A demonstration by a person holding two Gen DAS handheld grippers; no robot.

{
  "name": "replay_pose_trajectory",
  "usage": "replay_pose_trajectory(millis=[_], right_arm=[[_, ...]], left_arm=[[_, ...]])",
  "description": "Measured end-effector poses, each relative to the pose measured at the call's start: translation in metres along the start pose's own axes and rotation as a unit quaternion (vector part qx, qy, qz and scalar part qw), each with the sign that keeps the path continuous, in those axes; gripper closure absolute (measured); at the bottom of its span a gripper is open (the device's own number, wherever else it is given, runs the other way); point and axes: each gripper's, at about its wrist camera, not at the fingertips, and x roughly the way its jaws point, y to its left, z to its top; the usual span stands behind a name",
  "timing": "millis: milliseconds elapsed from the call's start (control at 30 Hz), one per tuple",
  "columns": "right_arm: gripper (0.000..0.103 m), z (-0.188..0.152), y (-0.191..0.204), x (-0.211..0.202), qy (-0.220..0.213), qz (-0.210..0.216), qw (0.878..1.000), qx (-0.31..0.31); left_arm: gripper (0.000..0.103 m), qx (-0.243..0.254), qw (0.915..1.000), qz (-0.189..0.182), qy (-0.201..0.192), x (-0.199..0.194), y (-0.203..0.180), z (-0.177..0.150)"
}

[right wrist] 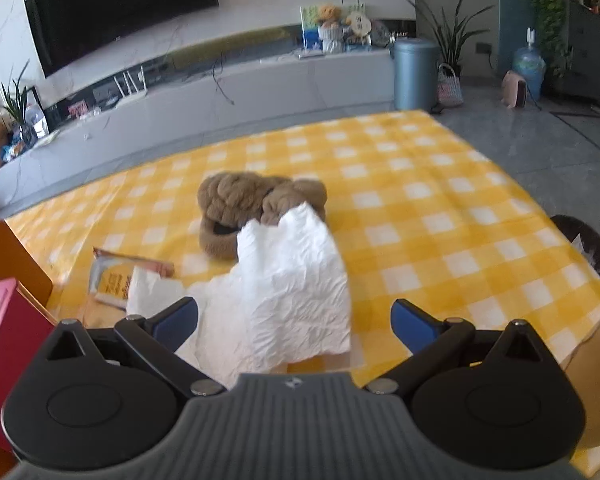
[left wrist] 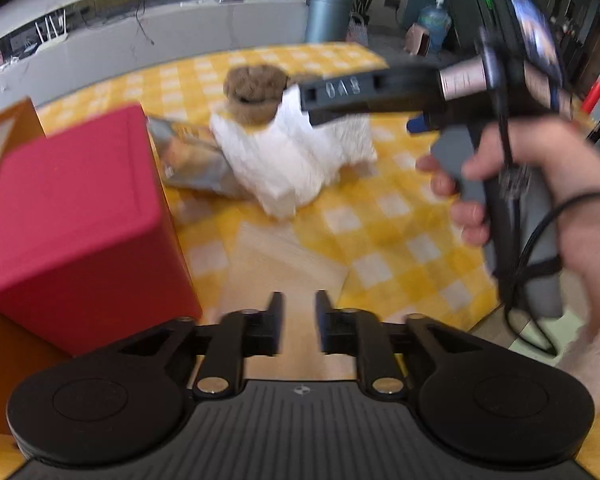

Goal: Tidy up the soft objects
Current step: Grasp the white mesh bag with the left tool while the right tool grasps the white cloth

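Both tools, left (left wrist: 298, 322) and right (right wrist: 294, 320), released; crinkled white paper (right wrist: 296, 280) leans against fuzzy brown slippers (right wrist: 236, 204).

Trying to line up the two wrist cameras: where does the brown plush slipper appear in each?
Left wrist: brown plush slipper upper centre, behind the white paper.
Right wrist: slipper centre, behind the same paper.
Shared landmark: the yellow checked tablecloth.
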Motion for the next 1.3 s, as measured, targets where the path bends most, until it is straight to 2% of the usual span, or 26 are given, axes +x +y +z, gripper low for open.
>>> replay_pose_trajectory(millis=[33,100,133,200,300,400,500,667,767,833,1100,1167,1300], right_arm=[[0.002,-0.001,0.002,0.004,0.008,-0.002,1.0,-0.004],[0.002,-0.003,0.006,0.01,0.021,0.003,1.0,-0.017],[0.002,-0.004,0.009,0.011,0.023,0.006,0.999,-0.024],[0.002,-0.005,0.014,0.013,0.022,0.004,0.999,-0.037],[0.002,-0.002,0.016,0.016,0.015,-0.001,0.999,-0.04],[0.002,0.0,0.016,0.02,0.018,0.015,0.999,-0.024],[0.002,0.001,0.022,0.027,0.023,0.026,0.999,-0.034],[0.002,-0.004,0.04,0.046,0.048,0.017,0.996,-0.068],[0.002,-0.007,0.047,0.06,0.064,0.012,0.995,-0.069],[0.002,-0.009,0.049,0.069,0.075,0.002,0.994,-0.076],[0.004,-0.014,0.056,0.078,0.094,-0.004,0.991,-0.1],[0.013,-0.015,0.053,0.073,0.096,0.0,0.99,-0.105],[0.068,-0.012,0.049,0.057,0.101,0.012,0.988,-0.112]], left_arm=[[0.06,0.012,0.9999,0.011,0.005,0.006,-0.004,-0.004],[0.04,0.041,0.9982,0.044,0.001,0.016,-0.01,-0.011],[0.036,0.056,0.9963,0.066,-0.004,0.019,-0.014,-0.014],[0.015,0.081,0.991,0.105,-0.018,0.027,-0.019,-0.02],[0.013,0.112,0.9859,0.124,-0.018,0.036,-0.023,-0.025],[0.007,0.095,0.9873,0.125,-0.023,0.041,-0.018,-0.025],[0.005,0.069,0.9919,0.104,-0.024,0.044,-0.011,-0.024],[0.0,0.038,0.996,0.07,-0.04,0.044,-0.004,-0.029],[0.0,0.017,0.9982,0.047,-0.034,0.044,0.0,-0.031],[0.0,0.038,0.9974,0.047,-0.041,0.045,-0.004,-0.034],[0.0,0.036,0.9977,0.037,-0.045,0.043,-0.001,-0.036],[0.0,0.035,0.9981,0.036,-0.035,0.043,0.0,-0.033],[0.0,0.032,0.9986,0.031,-0.029,0.042,0.001,-0.031]])
